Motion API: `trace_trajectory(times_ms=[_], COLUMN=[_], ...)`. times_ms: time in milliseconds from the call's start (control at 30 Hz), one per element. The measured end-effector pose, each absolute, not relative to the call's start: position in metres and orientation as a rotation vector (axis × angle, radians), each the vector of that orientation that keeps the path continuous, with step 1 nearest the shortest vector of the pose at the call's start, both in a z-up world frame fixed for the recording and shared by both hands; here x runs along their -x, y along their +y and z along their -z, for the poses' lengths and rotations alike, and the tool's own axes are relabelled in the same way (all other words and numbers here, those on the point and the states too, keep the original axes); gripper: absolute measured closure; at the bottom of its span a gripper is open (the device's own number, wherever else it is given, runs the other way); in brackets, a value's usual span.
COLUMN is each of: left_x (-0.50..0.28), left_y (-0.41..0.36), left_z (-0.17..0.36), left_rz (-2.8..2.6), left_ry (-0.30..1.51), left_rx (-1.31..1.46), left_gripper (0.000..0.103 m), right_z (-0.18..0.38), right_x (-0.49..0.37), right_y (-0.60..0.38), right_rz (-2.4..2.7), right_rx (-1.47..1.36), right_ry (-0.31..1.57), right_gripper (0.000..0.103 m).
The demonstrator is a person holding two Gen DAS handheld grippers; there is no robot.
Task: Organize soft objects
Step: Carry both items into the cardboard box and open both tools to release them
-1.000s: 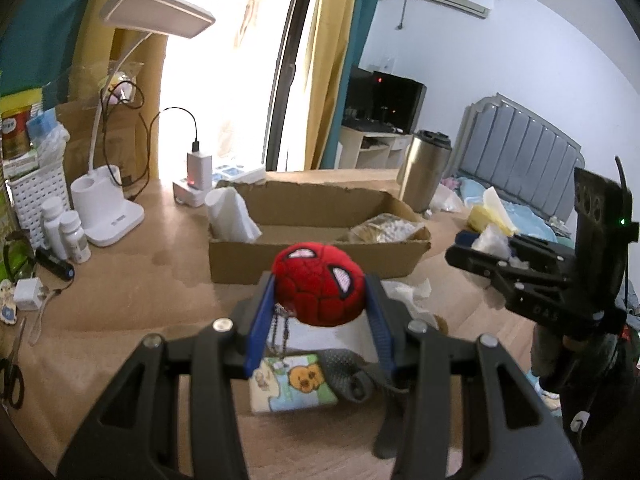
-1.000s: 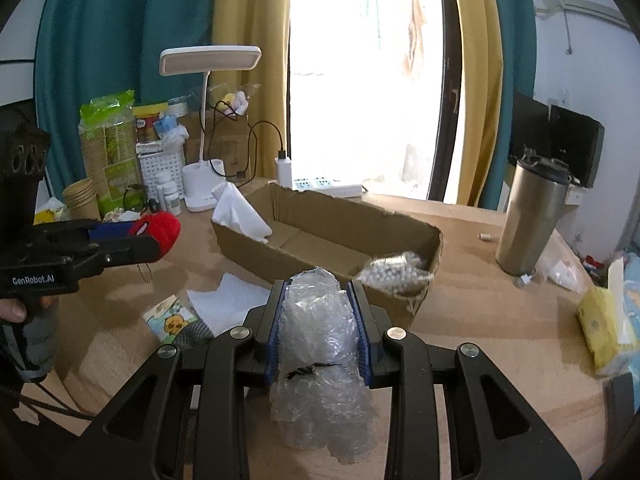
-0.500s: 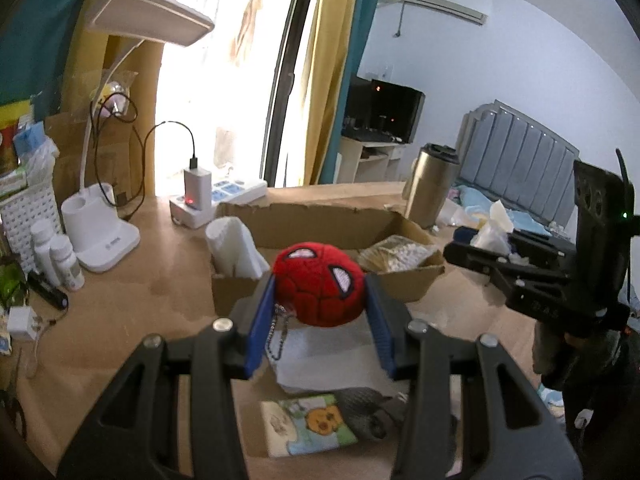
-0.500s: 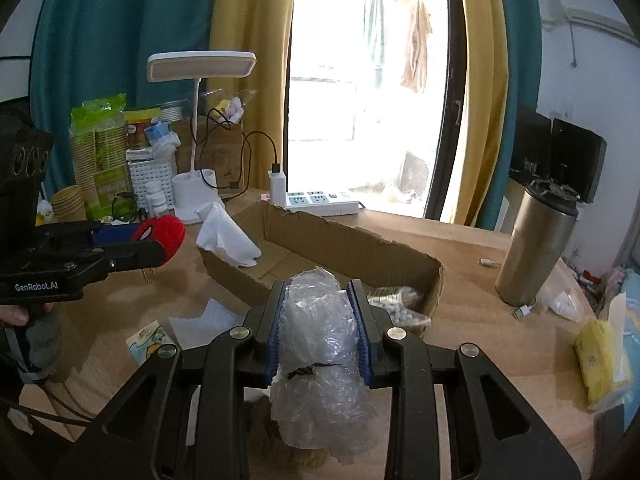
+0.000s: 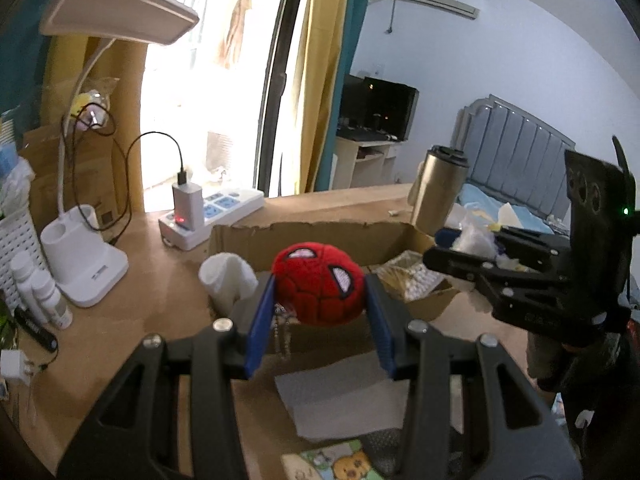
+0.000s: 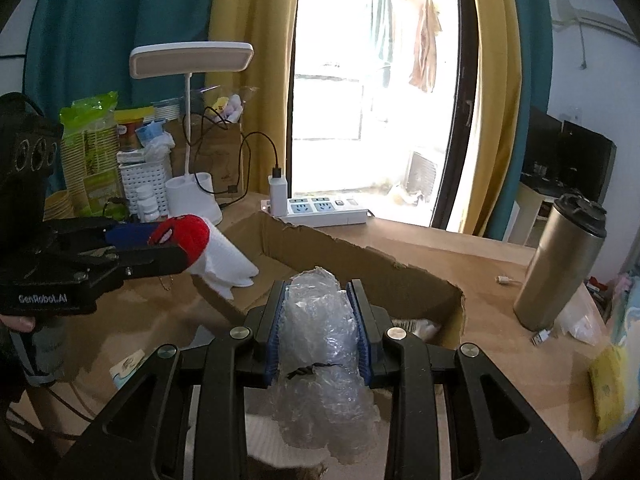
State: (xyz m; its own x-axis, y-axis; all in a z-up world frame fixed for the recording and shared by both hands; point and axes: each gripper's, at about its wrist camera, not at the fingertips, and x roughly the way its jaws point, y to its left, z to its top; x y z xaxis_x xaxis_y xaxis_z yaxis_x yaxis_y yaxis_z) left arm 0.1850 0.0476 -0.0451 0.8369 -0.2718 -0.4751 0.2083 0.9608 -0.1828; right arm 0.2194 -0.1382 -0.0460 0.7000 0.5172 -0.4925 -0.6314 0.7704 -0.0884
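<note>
Spider-mask plush ball (image 5: 318, 285), gripped between the blue pads of the left tongs (image 5: 319, 312), hangs at the near wall of the cardboard box (image 5: 320, 236), hiding part of the box floor. Right tongs (image 6: 319, 332) clamp a clear bubble-wrap bundle (image 6: 320, 344) at the box's near end. A picture card (image 5: 336, 462) on the worktop (image 5: 160, 300) is cut off by the frame edge.

Blown-out window (image 6: 372, 92) backlight; fisheye-warped edges
</note>
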Motion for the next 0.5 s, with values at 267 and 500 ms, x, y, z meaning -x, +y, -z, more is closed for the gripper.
trace_trajectory(times_ms=[267, 500], left_x=[-0.209, -0.224], left_y=[0.048, 0.044], left_z=[0.052, 0.058], left_rz=[0.286, 0.295], left_ry=[0.544, 0.563], left_rx=[0.137, 0.121], left_gripper=[0.058, 0.057], right_z=[0.046, 0.049], right_x=[-0.241, -0.263], right_y=[-0.13, -0.123], right_rz=[-0.655, -0.671], right_rx=[0.259, 0.217], right_ry=[0.477, 0.506], right_gripper=[0.071, 0.071])
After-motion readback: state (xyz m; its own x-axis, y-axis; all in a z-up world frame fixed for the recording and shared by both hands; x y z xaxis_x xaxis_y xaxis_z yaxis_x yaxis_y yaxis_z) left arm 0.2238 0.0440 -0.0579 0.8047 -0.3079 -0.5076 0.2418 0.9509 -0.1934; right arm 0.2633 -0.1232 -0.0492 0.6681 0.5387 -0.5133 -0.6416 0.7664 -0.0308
